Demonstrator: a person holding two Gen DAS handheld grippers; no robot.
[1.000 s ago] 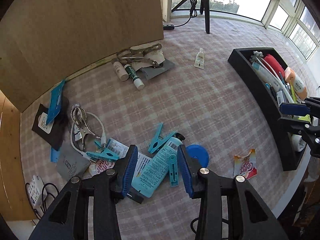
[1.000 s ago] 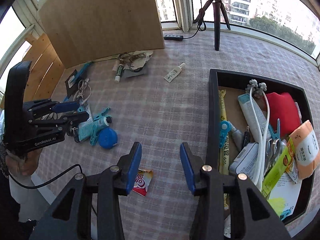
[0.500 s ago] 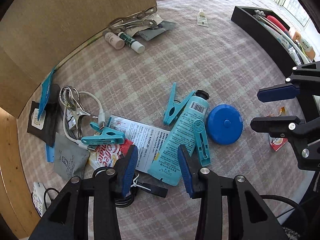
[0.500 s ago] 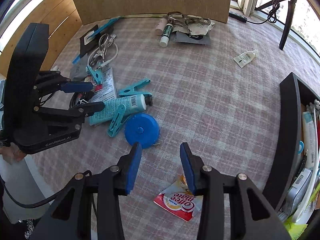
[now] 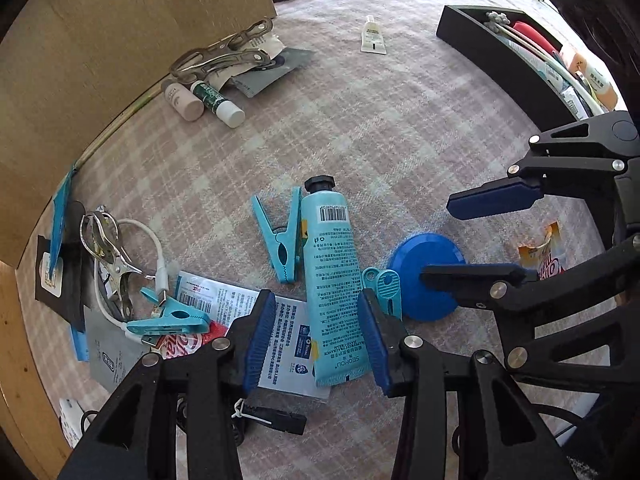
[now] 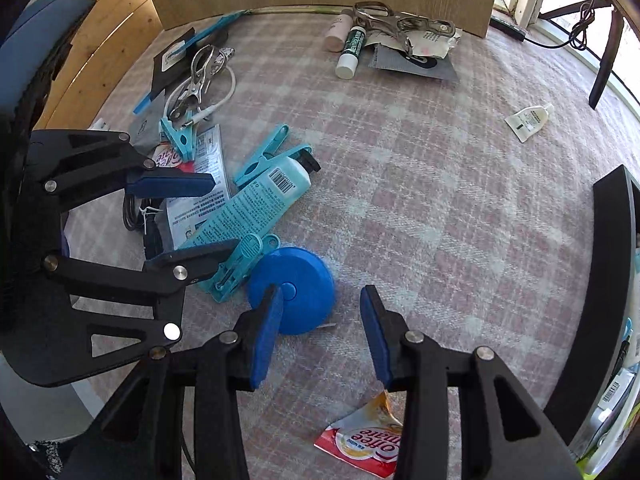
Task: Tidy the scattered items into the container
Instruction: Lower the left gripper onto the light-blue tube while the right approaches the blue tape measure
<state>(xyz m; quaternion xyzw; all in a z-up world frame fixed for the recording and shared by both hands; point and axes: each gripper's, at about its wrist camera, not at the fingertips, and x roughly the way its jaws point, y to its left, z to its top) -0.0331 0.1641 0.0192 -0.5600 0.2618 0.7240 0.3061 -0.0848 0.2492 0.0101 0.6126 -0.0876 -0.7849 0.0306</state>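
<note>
A light-blue hand-cream tube lies on the checked cloth, its flat end between the fingers of my open left gripper; it also shows in the right wrist view. A blue round disc lies beside it, just ahead and left of my open right gripper. In the left wrist view the disc sits partly under the right gripper's lower finger. Turquoise clothes pegs lie around the tube. The black container holds several items at the far right.
A coffee sachet lies under my right gripper. Metal clips, a white cable and leaflets lie at the left. Two small bottles and metal tongs lie by the brown board. A small white tube lies farther back.
Both grippers have moved lower and closer to the pile. The left now straddles the cream tube's end; the right has swung left from the container to the blue disc.
</note>
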